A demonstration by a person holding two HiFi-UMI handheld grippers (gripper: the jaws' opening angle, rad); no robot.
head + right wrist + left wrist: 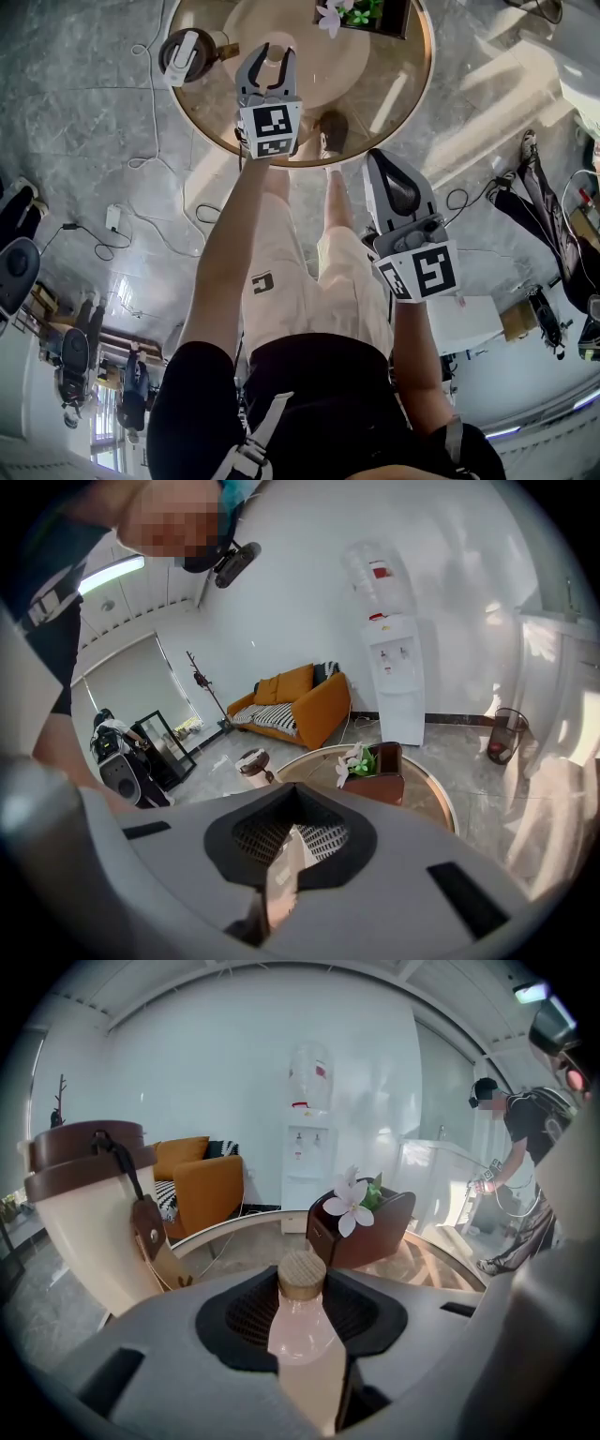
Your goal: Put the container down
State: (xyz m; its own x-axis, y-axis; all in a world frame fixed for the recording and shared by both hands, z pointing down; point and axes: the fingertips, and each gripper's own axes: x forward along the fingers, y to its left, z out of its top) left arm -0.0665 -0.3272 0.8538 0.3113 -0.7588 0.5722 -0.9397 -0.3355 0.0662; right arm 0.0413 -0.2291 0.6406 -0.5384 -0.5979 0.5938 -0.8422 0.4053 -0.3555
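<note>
A small pink bottle (300, 1330) with a cork cap sits between the jaws of my left gripper (272, 49), which is shut on it above the round glass table (394, 103). A cream container (183, 54) with a brown lid and strap stands upright on the table's left edge, just left of that gripper and apart from it. It looms large at the left of the left gripper view (94, 1213) and is small in the right gripper view (251, 764). My right gripper (377, 157) is shut on nothing, short of the table beside the person's thigh.
A brown box with white flowers (361, 14) stands at the table's far side. Cables (141, 216) trail over the marble floor on the left. An orange sofa (295, 705) and a water dispenser (394, 672) stand by the wall. A person (525, 1176) stands at the right.
</note>
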